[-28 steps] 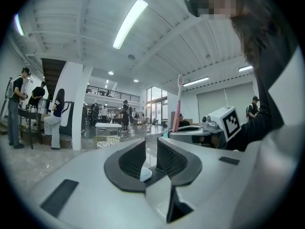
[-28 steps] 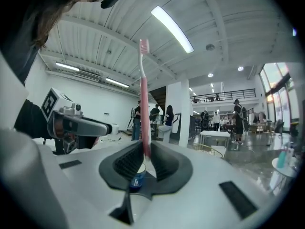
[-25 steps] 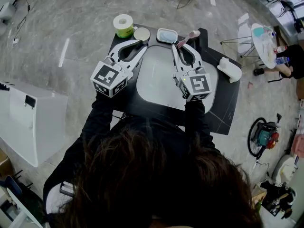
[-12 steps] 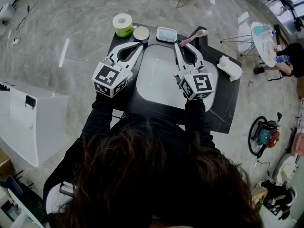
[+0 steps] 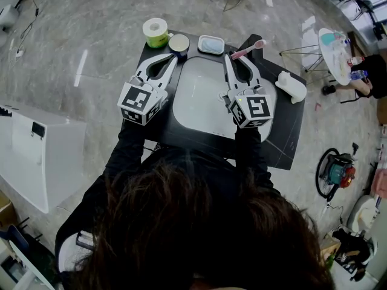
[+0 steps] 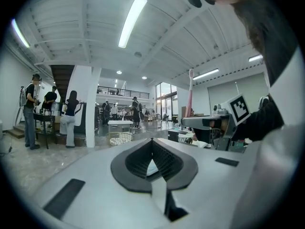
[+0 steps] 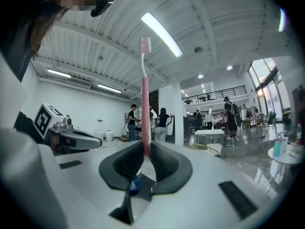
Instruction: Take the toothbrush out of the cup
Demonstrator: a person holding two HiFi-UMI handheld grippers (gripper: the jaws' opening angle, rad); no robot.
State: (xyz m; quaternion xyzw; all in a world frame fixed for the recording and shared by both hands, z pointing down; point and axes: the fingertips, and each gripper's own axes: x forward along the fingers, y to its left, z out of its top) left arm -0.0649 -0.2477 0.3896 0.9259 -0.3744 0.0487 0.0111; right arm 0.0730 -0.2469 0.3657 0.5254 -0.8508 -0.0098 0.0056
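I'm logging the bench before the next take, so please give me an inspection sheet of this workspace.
Surface: black table with a white tray in the middle.
Job's things: pink toothbrush is out of the cup, which stands at the far edge.
Clutter: tape roll, small dish, white object.
Grippers: left gripper shut, tips by the cup; right gripper shut on the toothbrush.
Cables: one cable on the floor, far left.
Surroundings: white box, orange machine, person at a round table.
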